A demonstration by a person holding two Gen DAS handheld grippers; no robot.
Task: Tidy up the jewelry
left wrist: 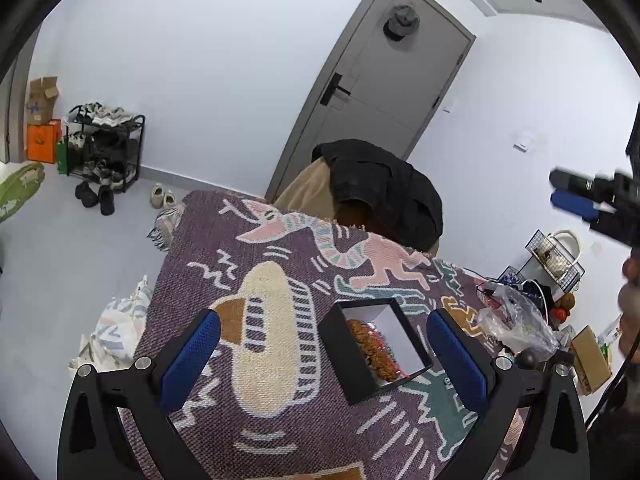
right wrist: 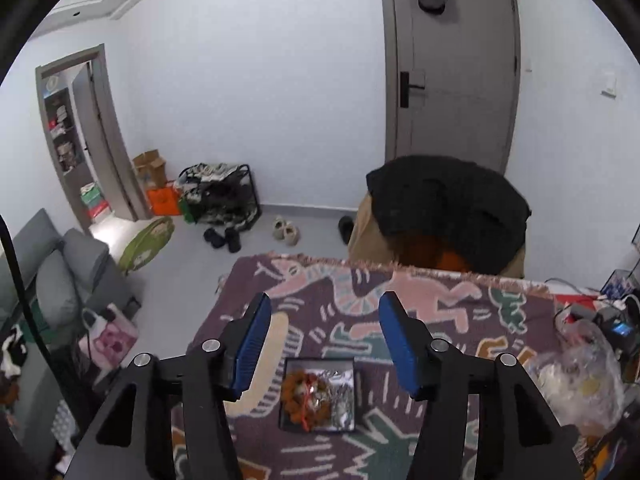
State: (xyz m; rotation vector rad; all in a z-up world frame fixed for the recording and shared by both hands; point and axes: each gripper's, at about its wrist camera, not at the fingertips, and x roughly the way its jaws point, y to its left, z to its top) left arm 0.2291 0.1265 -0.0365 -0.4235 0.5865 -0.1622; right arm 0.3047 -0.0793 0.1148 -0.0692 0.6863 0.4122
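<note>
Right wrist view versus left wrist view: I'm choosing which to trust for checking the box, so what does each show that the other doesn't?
Only the right wrist view looks straight down into the black jewelry box, showing a brown beaded bracelet and silver chains, plus a grey sofa. Only the left wrist view shows the right gripper raised and open, and the box's white inner wall. Both share the patterned rug, door and shoe rack.
</note>
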